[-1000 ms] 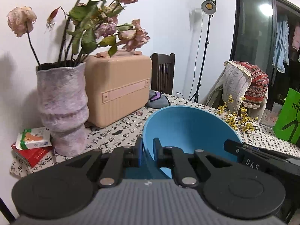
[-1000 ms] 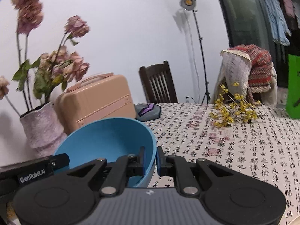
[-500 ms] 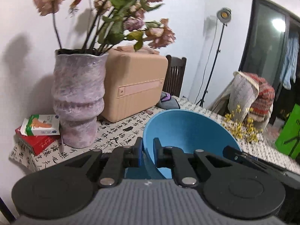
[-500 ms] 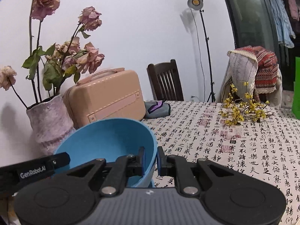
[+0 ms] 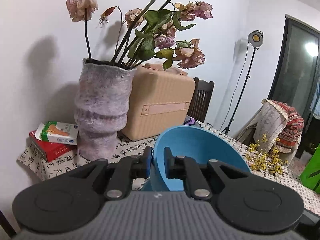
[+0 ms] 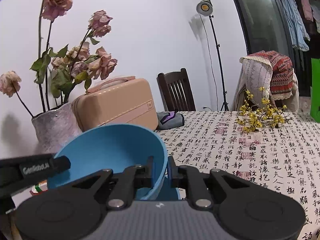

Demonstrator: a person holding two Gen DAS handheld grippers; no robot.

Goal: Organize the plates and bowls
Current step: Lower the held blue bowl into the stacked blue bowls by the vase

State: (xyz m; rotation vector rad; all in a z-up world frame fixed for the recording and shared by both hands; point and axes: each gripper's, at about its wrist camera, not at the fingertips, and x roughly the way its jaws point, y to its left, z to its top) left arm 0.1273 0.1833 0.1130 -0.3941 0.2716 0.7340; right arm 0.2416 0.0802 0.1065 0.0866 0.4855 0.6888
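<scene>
Above the near end of the worktop [image 6: 260,150], with its cloth of printed characters, a blue bowl [image 6: 112,146] hangs between two tools and looks to be off the surface. The left tool [image 5: 156,161] is clamped on the bowl's left rim and the right tool [image 6: 161,170] on its right rim, each with one finger inside the wall and one outside, so the bowl is pinched at opposite edges and carried by both hands at once. It sits tilted, its open mouth turned up and towards the person holding the tools. In the right wrist view the left tool's black arm reaches in from the left to the rim. Just beyond the bowl, to the far left, stand a rough purple vase [image 5: 102,112] of wilted roses and a peach-coloured case [image 5: 160,104], with a red box [image 5: 48,150] at the vase's foot; these crowd that side. To the right the cloth runs bare as far as a sprig of yellow flowers [image 6: 258,118]. No plates or other bowls show here, so I cannot tell where this one is meant to go; my guess is the bare right-hand side gives the easier set-down, both hands lowering together and equally near.
</scene>
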